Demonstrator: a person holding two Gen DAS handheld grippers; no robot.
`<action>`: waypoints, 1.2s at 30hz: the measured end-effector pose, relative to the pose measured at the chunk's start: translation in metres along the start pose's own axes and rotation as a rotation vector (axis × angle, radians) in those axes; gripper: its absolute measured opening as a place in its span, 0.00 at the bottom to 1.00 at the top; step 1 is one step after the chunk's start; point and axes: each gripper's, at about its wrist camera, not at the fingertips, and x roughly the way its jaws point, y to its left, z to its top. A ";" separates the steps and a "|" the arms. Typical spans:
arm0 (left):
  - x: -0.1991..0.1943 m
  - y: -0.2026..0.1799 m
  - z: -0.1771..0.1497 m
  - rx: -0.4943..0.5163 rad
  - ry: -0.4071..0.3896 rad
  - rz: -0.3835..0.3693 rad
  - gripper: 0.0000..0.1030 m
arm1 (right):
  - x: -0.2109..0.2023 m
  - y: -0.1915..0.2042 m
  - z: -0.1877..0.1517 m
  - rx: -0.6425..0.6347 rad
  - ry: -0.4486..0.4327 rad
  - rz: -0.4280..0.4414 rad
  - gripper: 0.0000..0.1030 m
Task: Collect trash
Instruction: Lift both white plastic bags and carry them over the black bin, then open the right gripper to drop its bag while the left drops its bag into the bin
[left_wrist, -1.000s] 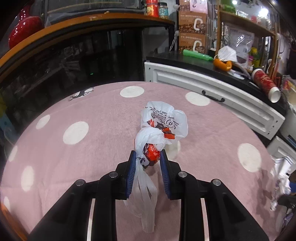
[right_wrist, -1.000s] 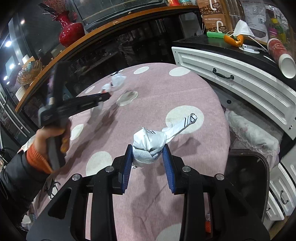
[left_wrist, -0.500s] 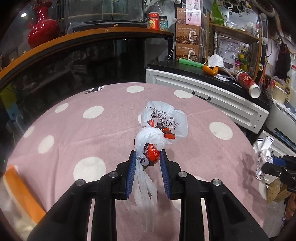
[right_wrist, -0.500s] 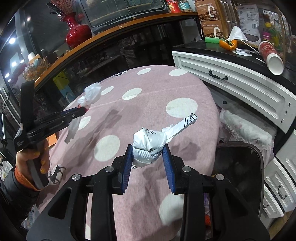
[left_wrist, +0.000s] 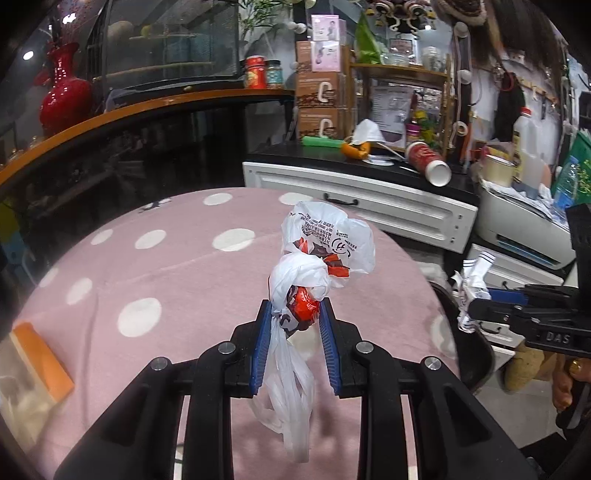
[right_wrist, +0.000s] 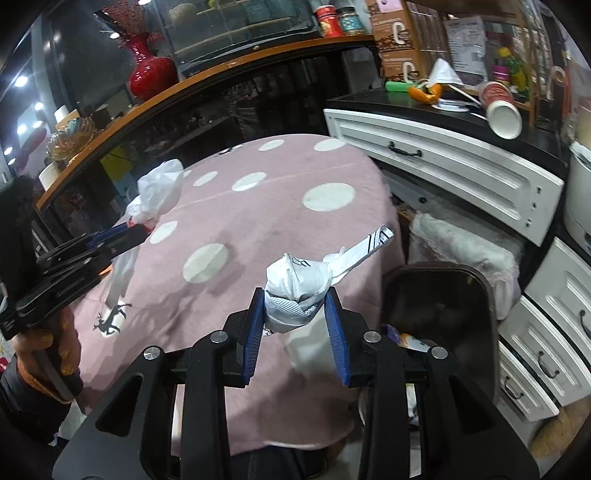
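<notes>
We hold the knotted plastic bag (left_wrist: 314, 266) pinched in our left gripper (left_wrist: 293, 314) above the pink dotted table (left_wrist: 177, 280). Our right gripper (right_wrist: 295, 306) clamps a crumpled white wrapper (right_wrist: 299, 288) past the table's edge, seemingly over the dark bin (right_wrist: 443, 306).

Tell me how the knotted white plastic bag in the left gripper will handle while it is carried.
Probably floppy: the plastic bag bunches above the left gripper, with its tail drooping limp below. It looks light, mostly crumpled film. It may slip, since only a thin twisted neck sits between the pads.
</notes>
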 end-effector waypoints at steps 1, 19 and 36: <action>-0.001 -0.006 -0.002 0.002 0.000 -0.013 0.26 | -0.003 -0.005 -0.002 0.009 0.001 -0.009 0.32; -0.004 -0.090 -0.005 0.058 0.006 -0.188 0.26 | 0.022 -0.109 -0.035 0.178 0.107 -0.201 0.33; 0.015 -0.136 -0.008 0.123 0.064 -0.257 0.26 | 0.038 -0.148 -0.060 0.311 0.134 -0.243 0.76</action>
